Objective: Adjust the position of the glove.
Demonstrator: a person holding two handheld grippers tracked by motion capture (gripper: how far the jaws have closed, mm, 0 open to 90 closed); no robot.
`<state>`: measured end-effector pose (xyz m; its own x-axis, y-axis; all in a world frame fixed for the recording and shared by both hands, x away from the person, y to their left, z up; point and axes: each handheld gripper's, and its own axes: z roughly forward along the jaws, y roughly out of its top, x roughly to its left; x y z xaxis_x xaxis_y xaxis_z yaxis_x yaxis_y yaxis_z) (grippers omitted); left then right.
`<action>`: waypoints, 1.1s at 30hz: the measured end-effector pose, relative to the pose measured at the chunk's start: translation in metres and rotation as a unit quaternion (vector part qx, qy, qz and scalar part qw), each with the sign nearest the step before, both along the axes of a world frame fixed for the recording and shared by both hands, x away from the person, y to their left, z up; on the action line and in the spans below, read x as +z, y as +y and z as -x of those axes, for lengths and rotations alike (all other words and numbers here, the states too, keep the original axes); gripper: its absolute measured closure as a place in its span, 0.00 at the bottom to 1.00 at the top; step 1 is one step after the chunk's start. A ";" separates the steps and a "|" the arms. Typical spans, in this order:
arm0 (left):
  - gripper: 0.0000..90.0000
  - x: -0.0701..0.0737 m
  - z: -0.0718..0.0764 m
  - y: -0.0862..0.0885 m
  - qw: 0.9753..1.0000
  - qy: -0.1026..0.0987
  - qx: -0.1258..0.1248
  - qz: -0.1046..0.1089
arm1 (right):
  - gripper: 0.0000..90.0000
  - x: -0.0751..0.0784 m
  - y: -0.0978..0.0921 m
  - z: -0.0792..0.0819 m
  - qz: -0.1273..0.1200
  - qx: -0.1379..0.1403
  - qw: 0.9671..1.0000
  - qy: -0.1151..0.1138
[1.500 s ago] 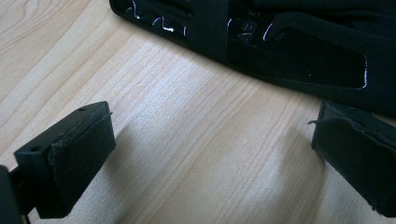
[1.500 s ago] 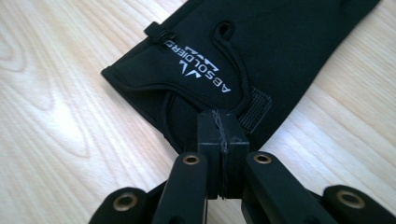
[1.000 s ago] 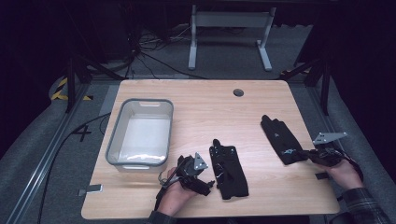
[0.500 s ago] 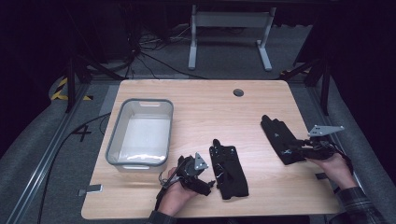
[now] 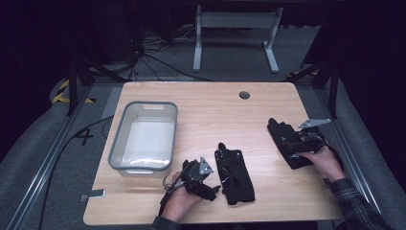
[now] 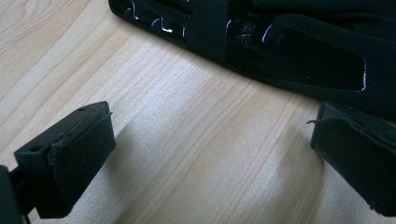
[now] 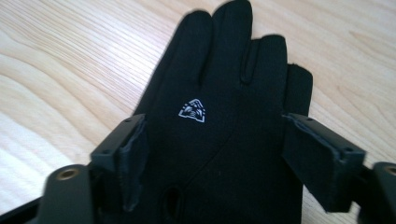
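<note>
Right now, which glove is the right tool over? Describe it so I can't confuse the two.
On the wooden table, look to the right edge, far from the grey bin. The glove there lies between the right tool's open jaws and shows a small white logo.

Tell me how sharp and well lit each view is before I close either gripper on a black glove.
High view: wooden table evenly lit, surroundings dark, black gloves lose detail. Left gripper view: wood grain crisp, black glove near the left gripper dark with thin glints, soft jaw shadows. Right gripper view: white logo on the black glove at the right gripper readable, near jaws slightly soft, wood glaring at left.
</note>
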<state>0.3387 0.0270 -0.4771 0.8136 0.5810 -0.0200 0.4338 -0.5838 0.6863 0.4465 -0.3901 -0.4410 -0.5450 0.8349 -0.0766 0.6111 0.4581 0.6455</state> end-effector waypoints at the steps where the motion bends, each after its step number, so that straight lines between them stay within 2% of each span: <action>1: 0.00 0.000 0.000 0.000 1.000 0.000 0.000 0.000 | 0.25 -0.002 0.001 -0.001 0.002 0.001 1.000 0.002; 4: 0.00 0.000 0.000 0.000 1.000 0.000 0.000 0.000 | 0.26 -0.006 0.001 -0.002 0.006 0.002 1.000 0.004; 6: 0.00 0.000 0.000 0.000 1.000 0.000 0.000 0.000 | 0.33 -0.008 -0.002 -0.001 -0.010 0.000 1.000 0.008; 9: 0.00 0.000 0.000 0.000 1.000 0.000 0.000 0.000 | 0.42 -0.008 -0.005 0.000 -0.021 0.000 1.000 0.008; 13: 0.00 0.000 0.000 0.000 1.000 0.000 0.000 0.000 | 0.50 -0.008 -0.007 0.000 -0.023 0.000 1.000 0.006; 15: 0.00 0.000 0.000 0.000 1.000 0.000 0.000 0.000 | 0.62 -0.008 -0.007 0.001 -0.026 0.008 1.000 0.005; 16: 0.00 0.000 0.000 0.000 1.000 0.000 0.000 0.000 | 0.62 -0.008 -0.007 0.001 -0.026 0.008 1.000 0.005; 18: 0.00 0.000 0.000 0.000 1.000 0.000 0.000 0.000 | 0.77 -0.007 -0.006 0.002 -0.033 0.017 0.999 0.007; 20: 0.00 0.000 0.000 0.000 1.000 0.000 0.000 0.000 | 0.83 -0.008 -0.007 0.003 -0.038 0.023 0.999 0.006; 24: 0.02 0.001 0.000 0.000 1.000 0.001 0.002 -0.003 | 0.86 -0.008 -0.007 0.003 -0.042 0.028 0.999 0.006; 26: 0.07 0.006 -0.001 0.000 1.000 0.011 0.008 -0.006 | 0.86 -0.008 -0.009 0.003 -0.049 0.029 0.998 0.008; 27: 0.14 0.006 -0.001 0.000 1.000 0.011 0.008 -0.006 | 0.86 -0.008 -0.009 0.003 -0.049 0.029 0.998 0.008; 28: 0.14 0.008 -0.001 0.001 1.000 0.015 0.010 -0.003 | 0.86 -0.007 -0.009 0.002 -0.052 0.031 0.998 0.007; 32: 0.39 0.019 0.002 0.005 0.999 0.020 0.002 0.026 | 0.86 -0.003 -0.009 0.004 -0.054 0.036 0.998 0.001; 33: 0.50 0.020 0.003 0.005 0.999 0.024 -0.003 0.029 | 0.86 -0.001 -0.009 0.004 -0.054 0.039 0.998 -0.002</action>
<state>0.3359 0.0324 -0.4570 0.8142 0.5733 -0.0918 0.4632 -0.5461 0.6980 0.4421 -0.3989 -0.4423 -0.6082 0.7937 0.0106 0.5745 0.4310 0.6959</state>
